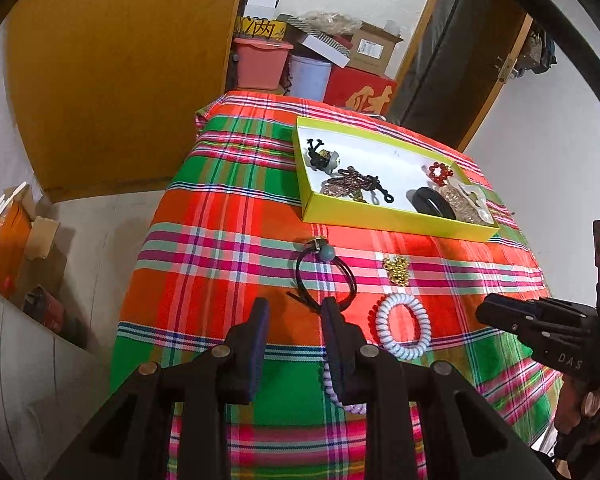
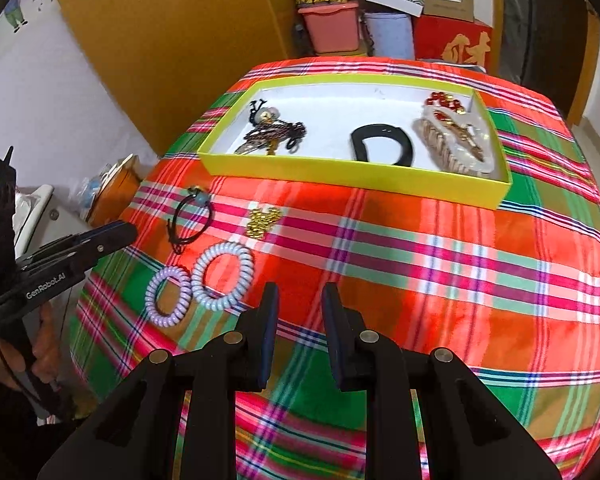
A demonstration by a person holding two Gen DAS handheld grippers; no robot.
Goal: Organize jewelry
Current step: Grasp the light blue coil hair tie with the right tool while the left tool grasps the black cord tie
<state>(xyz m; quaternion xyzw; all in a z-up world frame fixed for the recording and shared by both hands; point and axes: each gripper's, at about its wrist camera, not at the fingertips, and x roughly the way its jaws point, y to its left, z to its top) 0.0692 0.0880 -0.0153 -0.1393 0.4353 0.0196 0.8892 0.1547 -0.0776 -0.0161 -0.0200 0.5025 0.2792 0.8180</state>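
Note:
A yellow-rimmed box (image 1: 396,214) (image 2: 352,178) sits at the back of the plaid cloth and holds beads, a black bangle (image 2: 382,146), a red bead bracelet (image 2: 444,101) and hair clips. In front of it lie a black hair tie with a teal bead (image 1: 326,276) (image 2: 190,220), a gold bead cluster (image 1: 396,269) (image 2: 263,220), a white coil tie (image 1: 403,331) (image 2: 223,276) and a purple coil tie (image 1: 340,396) (image 2: 168,296). My left gripper (image 1: 296,312) (image 2: 130,229) is open just before the black tie. My right gripper (image 2: 300,300) (image 1: 484,308) is open and empty over the cloth.
The plaid cloth (image 2: 420,260) covers a small table that drops off on all sides. Behind it stand a pink tub (image 1: 260,66), a lilac bucket (image 1: 310,76), a red box (image 1: 360,90) and cardboard boxes. A wooden wardrobe (image 1: 120,60) is at the left.

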